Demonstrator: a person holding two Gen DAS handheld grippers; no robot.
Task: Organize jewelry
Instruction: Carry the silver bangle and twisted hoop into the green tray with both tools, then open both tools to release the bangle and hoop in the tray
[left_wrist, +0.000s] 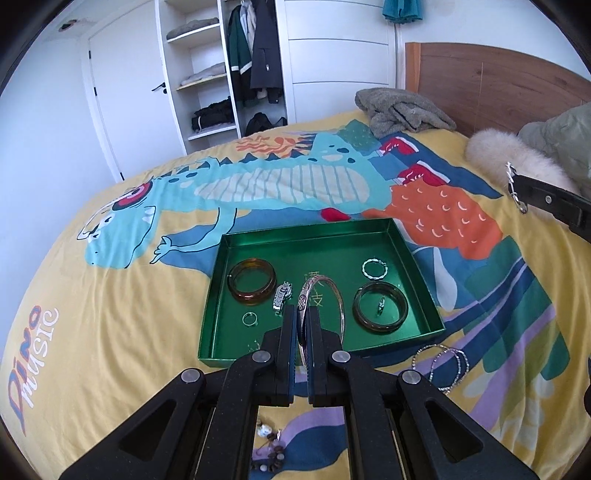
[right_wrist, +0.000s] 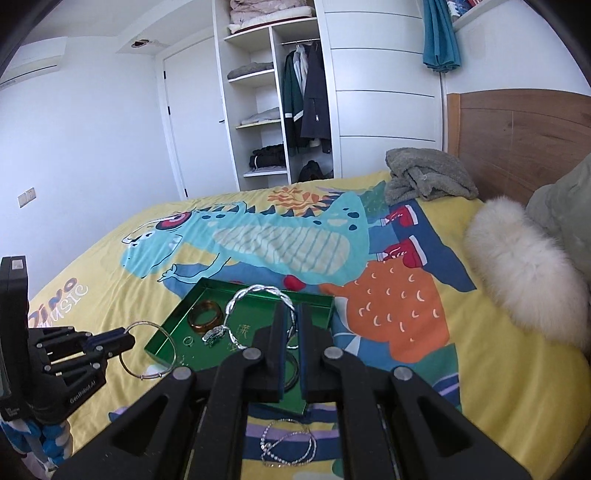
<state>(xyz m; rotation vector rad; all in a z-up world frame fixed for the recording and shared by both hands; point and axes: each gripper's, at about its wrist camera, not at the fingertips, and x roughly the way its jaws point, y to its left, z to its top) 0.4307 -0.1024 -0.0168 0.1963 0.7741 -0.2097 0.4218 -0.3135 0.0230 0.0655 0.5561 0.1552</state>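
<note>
A green tray (left_wrist: 221, 295) lies on the bed and holds two amber bangles (left_wrist: 252, 281), a watch (left_wrist: 282, 298), rings and a twisted silver ring (left_wrist: 375, 268). My left gripper (left_wrist: 303, 317) is shut on a thin silver bangle (left_wrist: 338, 295), held upright above the tray's near side; it also shows in the right wrist view (right_wrist: 110, 341). My right gripper (right_wrist: 291, 317) is shut on a twisted silver bangle (right_wrist: 255, 290) above the tray (right_wrist: 166, 332). The right gripper also shows at the left wrist view's right edge (left_wrist: 517, 188).
A sparkly chain necklace (left_wrist: 441, 363) lies on the dinosaur bedspread right of the tray, also in the right wrist view (right_wrist: 288, 446). A beaded bracelet (left_wrist: 271, 448) lies below my left gripper. A grey blanket (left_wrist: 399, 110), a fluffy pillow (right_wrist: 524, 273) and the headboard lie beyond.
</note>
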